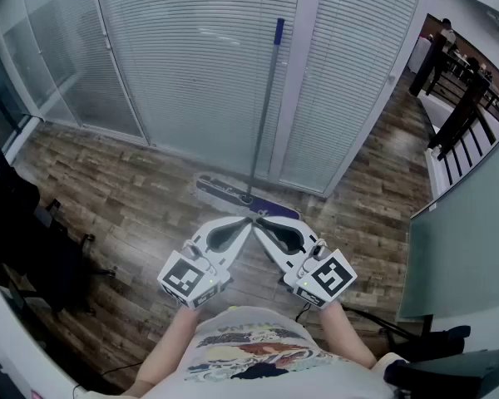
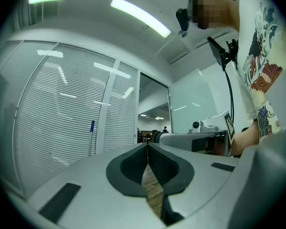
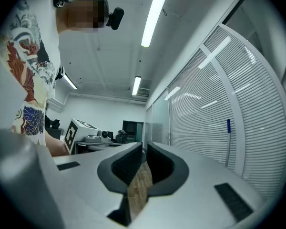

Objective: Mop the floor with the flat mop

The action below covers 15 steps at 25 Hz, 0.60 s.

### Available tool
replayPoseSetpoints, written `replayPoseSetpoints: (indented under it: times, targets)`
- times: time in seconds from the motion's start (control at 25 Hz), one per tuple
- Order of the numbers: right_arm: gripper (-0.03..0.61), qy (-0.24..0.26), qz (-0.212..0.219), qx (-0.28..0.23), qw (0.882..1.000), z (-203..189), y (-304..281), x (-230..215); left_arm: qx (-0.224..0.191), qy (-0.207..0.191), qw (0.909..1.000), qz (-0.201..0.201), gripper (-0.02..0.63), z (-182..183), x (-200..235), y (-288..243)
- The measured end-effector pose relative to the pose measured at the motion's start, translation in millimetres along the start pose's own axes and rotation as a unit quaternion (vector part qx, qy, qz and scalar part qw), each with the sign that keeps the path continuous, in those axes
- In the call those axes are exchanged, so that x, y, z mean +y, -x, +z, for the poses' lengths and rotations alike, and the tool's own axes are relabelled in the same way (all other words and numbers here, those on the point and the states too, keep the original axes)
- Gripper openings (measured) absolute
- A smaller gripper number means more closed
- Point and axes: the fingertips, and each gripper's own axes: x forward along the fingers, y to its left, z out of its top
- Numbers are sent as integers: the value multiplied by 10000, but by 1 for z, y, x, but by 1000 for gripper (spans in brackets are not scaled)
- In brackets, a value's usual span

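1. Flat mop stands propped nearly upright against a wall of white slatted blinds. Its grey pole has a blue cap at the top, and its long purple head lies flat on the floor at the foot of the blinds.
2. The floor is made of brown wood-look planks.
3. A person stands facing the mop, seen from above, wearing a white printed T-shirt and holding both forearms out in front.
4. The left hand-held gripper is pressed fully closed with nothing between its jaws. In its own view the dark pads meet at the tip, and only floor planks show through the gap further back.
5. The right hand-held gripper is also closed tight and empty. Its own view shows the same thing: pads together at the tip, floor visible behind them.
6. Both tools are held about level and angled inward, so their tips almost meet (forming a V shape from above).
7. The tips sit just in front of the mop head in the head view, and neither one holds or touches the mop.
8. Each tool carries a cube with black-and-white square markers near the wrist, one on the left and one on the right.
9. From each gripper view the mop pole shows well apart, a thin line against the blinds ahead.
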Motion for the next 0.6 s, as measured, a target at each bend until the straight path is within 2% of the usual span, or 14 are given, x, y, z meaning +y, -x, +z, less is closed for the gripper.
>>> replayPoseSetpoints:
  times: [0.32, 0.44, 0.6]
  targets:
    - [46, -33, -30, 88, 10000, -12, -24, 11, -189, 126, 9997, -81, 12, -7, 20, 18]
    - [46, -303, -26, 68, 9995, -17, -36, 14, -117, 155, 9998, -19, 12, -11, 31, 26]
    - [46, -738, 33, 31, 9973, -22, -52, 18, -222, 75, 9997, -56, 12, -14, 43, 37]
